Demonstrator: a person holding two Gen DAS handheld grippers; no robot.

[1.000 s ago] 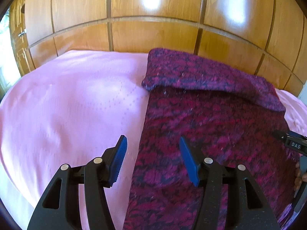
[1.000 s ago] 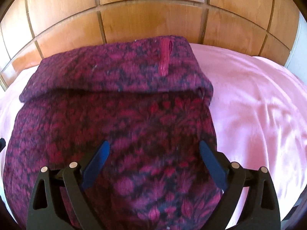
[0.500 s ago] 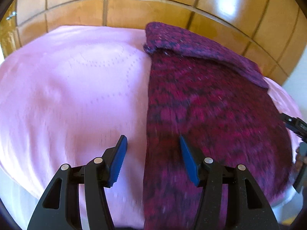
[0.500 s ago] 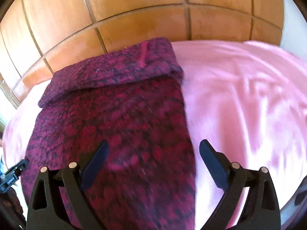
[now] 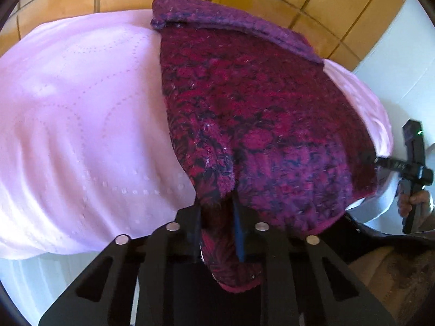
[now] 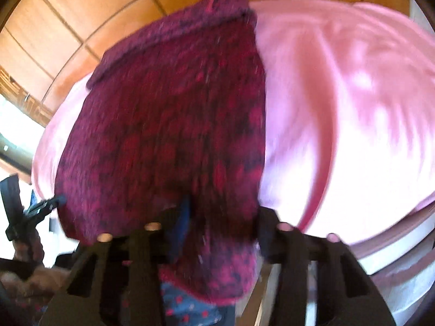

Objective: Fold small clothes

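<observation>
Garment (image 5: 258, 114): coarse, fuzzy woven cloth, matt, crimson-and-dark pattern with lint specks; bed cover (image 5: 81, 125): smooth pink cloth, faint sheen, dotted stitch lines; wall panels (image 5: 68, 8): glossy varnished wood; gripper frames: matt black plastic with shiny metal pins (image 5: 262, 226).

Magenta floral garment (image 5: 258, 114), pink sheet (image 5: 81, 125)

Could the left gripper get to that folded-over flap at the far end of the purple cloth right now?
Probably not yet: the left gripper is shut on the cloth's near edge, and the flap lies at the opposite end.
</observation>
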